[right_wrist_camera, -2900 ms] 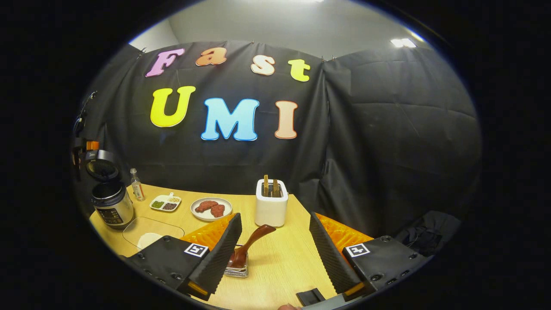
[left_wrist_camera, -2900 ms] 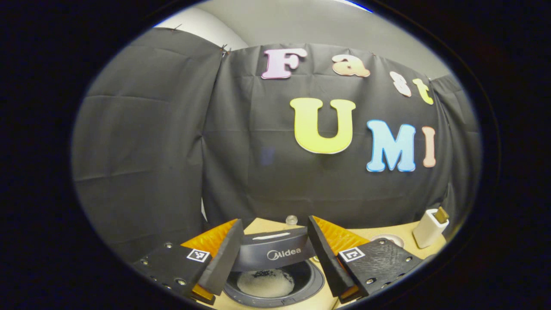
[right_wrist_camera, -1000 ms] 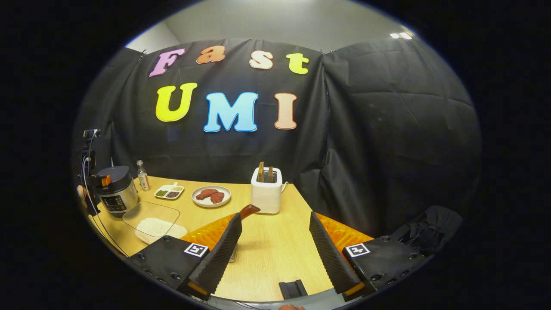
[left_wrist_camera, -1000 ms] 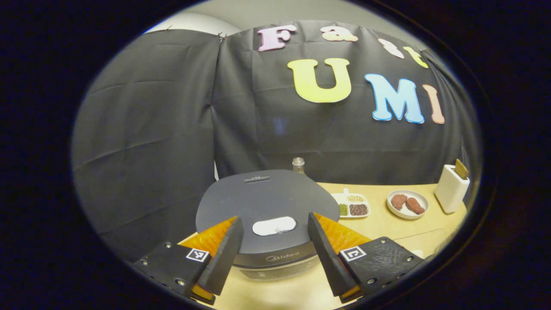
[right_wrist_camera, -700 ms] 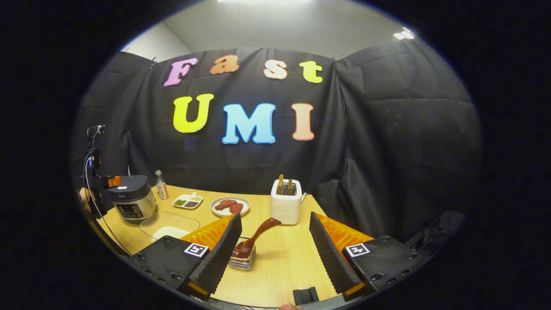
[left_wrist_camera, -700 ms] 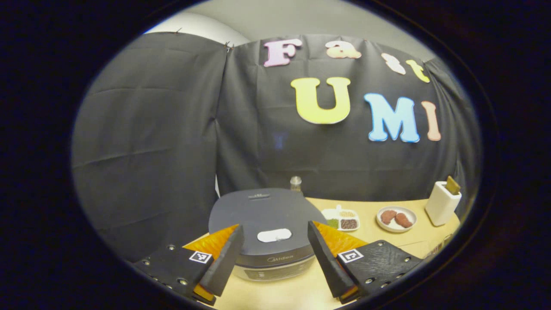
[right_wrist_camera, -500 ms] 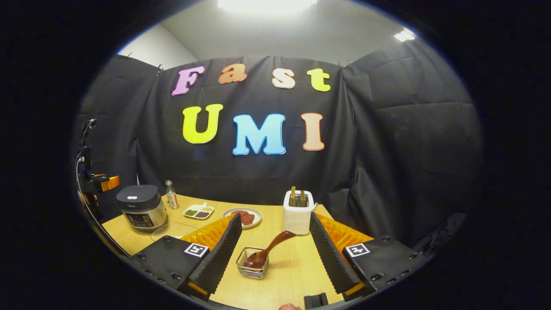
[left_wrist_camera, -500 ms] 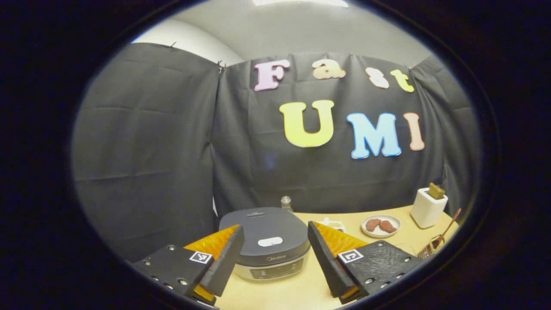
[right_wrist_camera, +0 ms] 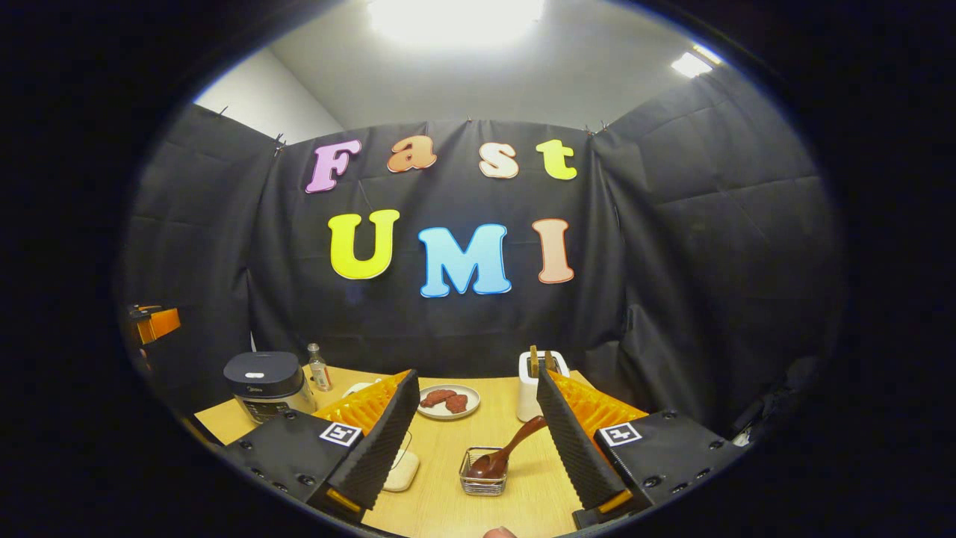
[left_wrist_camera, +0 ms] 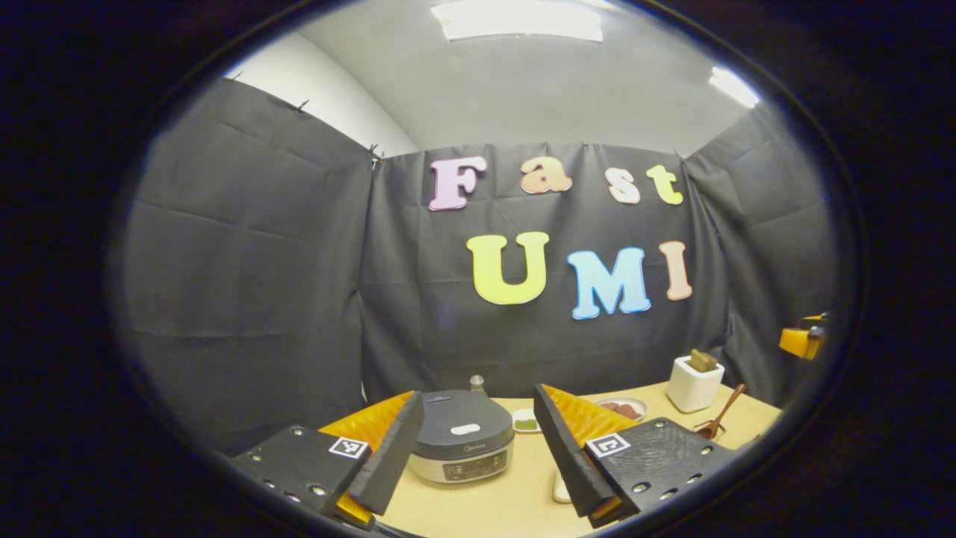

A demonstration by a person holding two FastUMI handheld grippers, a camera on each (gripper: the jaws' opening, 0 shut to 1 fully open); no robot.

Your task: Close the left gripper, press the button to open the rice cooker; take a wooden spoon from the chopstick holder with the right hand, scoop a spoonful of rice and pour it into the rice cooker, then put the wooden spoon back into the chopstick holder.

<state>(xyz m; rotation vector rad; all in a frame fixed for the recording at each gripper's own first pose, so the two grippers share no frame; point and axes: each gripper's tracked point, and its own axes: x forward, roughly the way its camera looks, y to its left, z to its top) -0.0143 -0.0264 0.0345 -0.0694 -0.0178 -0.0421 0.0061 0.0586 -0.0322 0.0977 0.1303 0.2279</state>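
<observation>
While the left gripper [left_wrist_camera: 478, 448] hangs wide open with nothing in it, the round dark grey rice cooker [left_wrist_camera: 463, 446] sits shut on the light wooden table [left_wrist_camera: 523, 501]. The right gripper [right_wrist_camera: 478, 441] gapes empty too. The brown wooden spoon [right_wrist_camera: 504, 453] leans in a small wire basket [right_wrist_camera: 482, 478], near the white chopstick holder [right_wrist_camera: 529, 396].

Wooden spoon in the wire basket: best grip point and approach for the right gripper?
Grip the wooden spoon on its free handle, near the upper end. The bowl sits down in the small wire basket, and the handle leans out up and to the right, clear of the rim. Bring the right gripper, jaws open, down from above so they straddle the handle across its narrow width.
</observation>
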